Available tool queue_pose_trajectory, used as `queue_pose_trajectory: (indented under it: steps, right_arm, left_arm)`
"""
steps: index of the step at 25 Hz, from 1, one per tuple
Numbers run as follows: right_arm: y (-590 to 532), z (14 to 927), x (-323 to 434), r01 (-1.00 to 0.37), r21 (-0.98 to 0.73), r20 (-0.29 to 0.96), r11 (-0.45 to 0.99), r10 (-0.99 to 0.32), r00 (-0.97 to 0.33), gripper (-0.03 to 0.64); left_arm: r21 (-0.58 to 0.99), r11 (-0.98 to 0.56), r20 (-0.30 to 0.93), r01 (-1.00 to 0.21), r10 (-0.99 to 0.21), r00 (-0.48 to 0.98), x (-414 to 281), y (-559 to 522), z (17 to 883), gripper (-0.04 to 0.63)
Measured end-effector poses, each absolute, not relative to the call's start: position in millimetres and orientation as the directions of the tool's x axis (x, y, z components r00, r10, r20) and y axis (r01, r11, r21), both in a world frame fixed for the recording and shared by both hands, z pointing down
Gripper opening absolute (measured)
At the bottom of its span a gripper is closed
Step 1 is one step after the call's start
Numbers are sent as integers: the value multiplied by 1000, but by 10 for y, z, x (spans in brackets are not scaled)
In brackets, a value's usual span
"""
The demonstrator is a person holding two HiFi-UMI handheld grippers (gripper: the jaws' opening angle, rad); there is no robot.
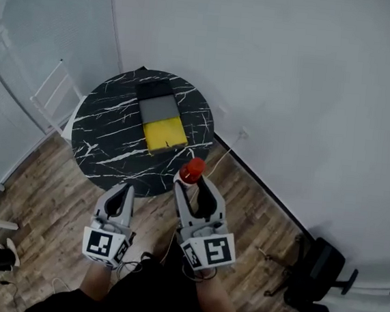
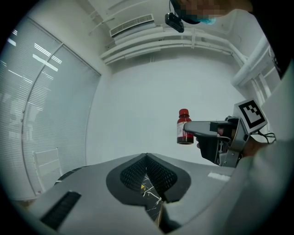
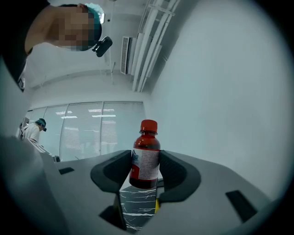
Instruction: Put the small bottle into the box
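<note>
A small dark-red bottle (image 1: 192,171) with a red cap and white label stands upright between the jaws of my right gripper (image 1: 191,184), which is shut on its body (image 3: 145,158). I hold it in the air just off the near right edge of the round black marble table (image 1: 107,136). The open box (image 1: 161,118) lies on the table's middle, with a yellow inside (image 1: 164,134) nearest me and grey and black parts behind it. My left gripper (image 1: 118,203) hangs lower left of the table, shut and empty (image 2: 147,158). The left gripper view shows the bottle (image 2: 184,127) held by the right gripper (image 2: 202,128).
A white frame chair (image 1: 53,97) stands left of the table by a glass wall. A white cable (image 1: 226,151) runs along the wall at the right. A black office chair base (image 1: 321,267) sits at the lower right on the wooden floor. A person (image 3: 32,131) stands far off.
</note>
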State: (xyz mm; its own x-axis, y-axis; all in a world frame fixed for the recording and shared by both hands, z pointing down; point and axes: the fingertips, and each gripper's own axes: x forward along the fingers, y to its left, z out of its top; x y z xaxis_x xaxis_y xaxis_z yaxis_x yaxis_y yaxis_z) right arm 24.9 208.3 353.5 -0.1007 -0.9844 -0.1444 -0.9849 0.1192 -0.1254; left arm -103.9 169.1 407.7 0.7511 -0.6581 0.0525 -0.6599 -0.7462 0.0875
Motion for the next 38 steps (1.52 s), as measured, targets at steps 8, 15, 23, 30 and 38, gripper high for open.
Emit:
queue_pose_trajectory:
  steps: [8,15,23,30,38]
  right_arm:
    - [1374,3467,999,-975,-125,-144,186,-975,-168,178]
    - [925,3694,1494,-952,-155,-76,264,-964,-255,179]
    - [490,4262,1717,-935,-201,54,291,-950,-307,179]
    - [68,4683,1798,-930,-261,186,260,-932,-312,178]
    - [-628,5076,1718,-928,-272,295,253,-896,-331,178]
  left_arm:
    - [69,-707,113,-704,-696,709,-274,1104,4123,-3]
    - [81,-652,180,-754,-734,654,216,823,4336,-3]
    - [79,-624,265,-777,-739,620,373,567,4686,-3]
    - [108,-616,311,-780,-725,615,420,149,5028,-3]
    - [159,-596,370,-787,-703,607,358,-555,5385,-3]
